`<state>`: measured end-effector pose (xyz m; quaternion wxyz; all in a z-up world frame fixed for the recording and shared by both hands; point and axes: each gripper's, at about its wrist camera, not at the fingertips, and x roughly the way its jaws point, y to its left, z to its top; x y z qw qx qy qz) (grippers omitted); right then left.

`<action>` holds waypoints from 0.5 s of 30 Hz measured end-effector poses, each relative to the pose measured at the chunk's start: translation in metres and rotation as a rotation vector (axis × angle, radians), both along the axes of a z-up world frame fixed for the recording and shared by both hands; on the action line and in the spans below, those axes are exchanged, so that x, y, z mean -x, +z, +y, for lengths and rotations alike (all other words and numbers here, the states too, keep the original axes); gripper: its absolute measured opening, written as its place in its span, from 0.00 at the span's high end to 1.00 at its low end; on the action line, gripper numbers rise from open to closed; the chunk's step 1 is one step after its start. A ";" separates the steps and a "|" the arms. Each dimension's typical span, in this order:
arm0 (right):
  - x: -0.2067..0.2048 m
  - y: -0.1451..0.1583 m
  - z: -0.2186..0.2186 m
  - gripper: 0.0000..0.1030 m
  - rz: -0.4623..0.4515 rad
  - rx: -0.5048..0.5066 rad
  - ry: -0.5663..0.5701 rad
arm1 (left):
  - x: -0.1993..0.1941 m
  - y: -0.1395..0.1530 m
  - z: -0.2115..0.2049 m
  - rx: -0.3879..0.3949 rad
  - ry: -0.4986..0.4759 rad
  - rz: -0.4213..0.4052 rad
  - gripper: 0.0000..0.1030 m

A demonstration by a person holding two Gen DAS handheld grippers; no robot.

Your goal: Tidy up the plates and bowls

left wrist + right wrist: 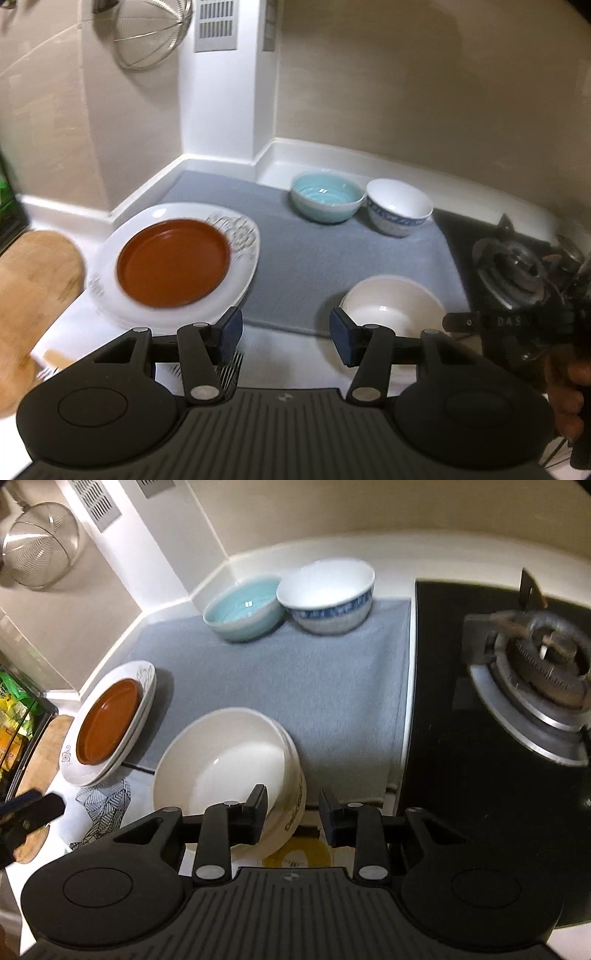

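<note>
Right gripper (pixel 291 810) jaws spread wide astride the white bowl's (pixel 221 764) near rim, not clenched; left gripper (pixel 286 328) released, empty. Brown plate (pixel 173 262) already sits on white plates (pixel 243 254). Teal bowl (pixel 325 195) and blue-patterned bowl (pixel 399 210) remain unstacked on the mat (pixel 303 258), so roughly half done.

1. Grey mat (pixel 280 672): soft, matt cloth.
2. Bowls on the mat, teal bowl (pixel 242 607) and white bowl (pixel 221 760): glossy ceramic.
3. Brown plate (pixel 173 262) left of the mat: smooth, satin.
4. Strainer (pixel 151 33): shiny wire metal.
</note>
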<state>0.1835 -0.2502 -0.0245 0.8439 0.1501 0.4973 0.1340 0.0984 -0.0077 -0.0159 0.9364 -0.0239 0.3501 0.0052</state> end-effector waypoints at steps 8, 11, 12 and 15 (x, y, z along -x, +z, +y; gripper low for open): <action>-0.003 0.023 0.010 0.58 -0.066 0.061 -0.051 | -0.034 -0.001 0.021 0.073 -0.085 -0.022 0.58; -0.007 0.027 0.015 0.58 -0.058 0.072 -0.077 | -0.045 -0.007 0.025 0.087 -0.127 -0.008 0.77; -0.007 0.029 0.018 0.58 -0.060 0.075 -0.086 | -0.049 -0.008 0.026 0.094 -0.142 -0.006 0.82; -0.006 0.034 0.026 0.58 -0.062 0.090 -0.094 | -0.062 -0.011 0.031 0.117 -0.167 -0.008 0.82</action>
